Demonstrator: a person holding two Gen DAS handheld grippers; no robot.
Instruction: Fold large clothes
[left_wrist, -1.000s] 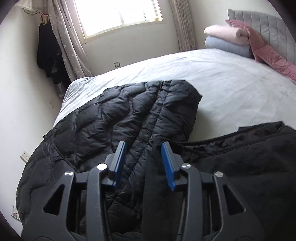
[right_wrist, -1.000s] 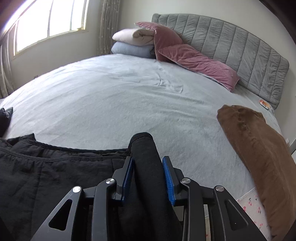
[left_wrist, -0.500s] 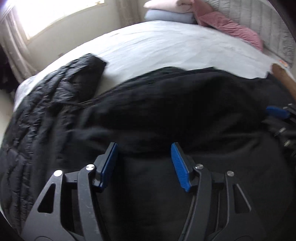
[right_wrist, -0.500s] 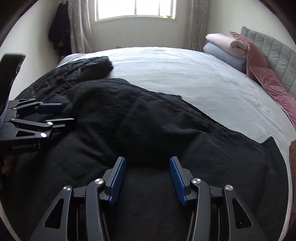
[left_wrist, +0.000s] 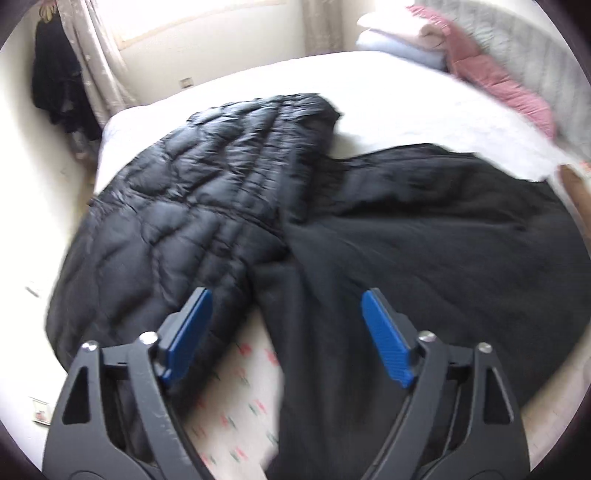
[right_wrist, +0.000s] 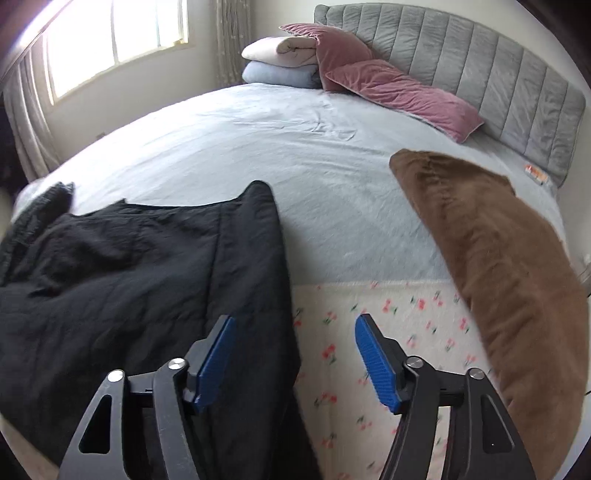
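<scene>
A large black garment (left_wrist: 424, 236) lies spread over the near edge of the bed and hangs down its side; it also shows in the right wrist view (right_wrist: 140, 273). My left gripper (left_wrist: 286, 326) is open and empty, above the garment's left edge. My right gripper (right_wrist: 295, 354) is open and empty, over the garment's right edge where it drapes down the bed side.
A black quilted puffer jacket (left_wrist: 184, 206) lies left of the garment. A brown garment (right_wrist: 498, 266) lies at the bed's right edge. Pink pillows (right_wrist: 391, 88), folded blankets (right_wrist: 280, 62) and a grey headboard (right_wrist: 498, 74) are at the far end. A cherry-print mattress side (right_wrist: 388, 332) shows below.
Both grippers were shut on the black garment a second ago; they have let go and opened wide. The garment now lies spread on the bed. Both cameras have swung and pulled back.
</scene>
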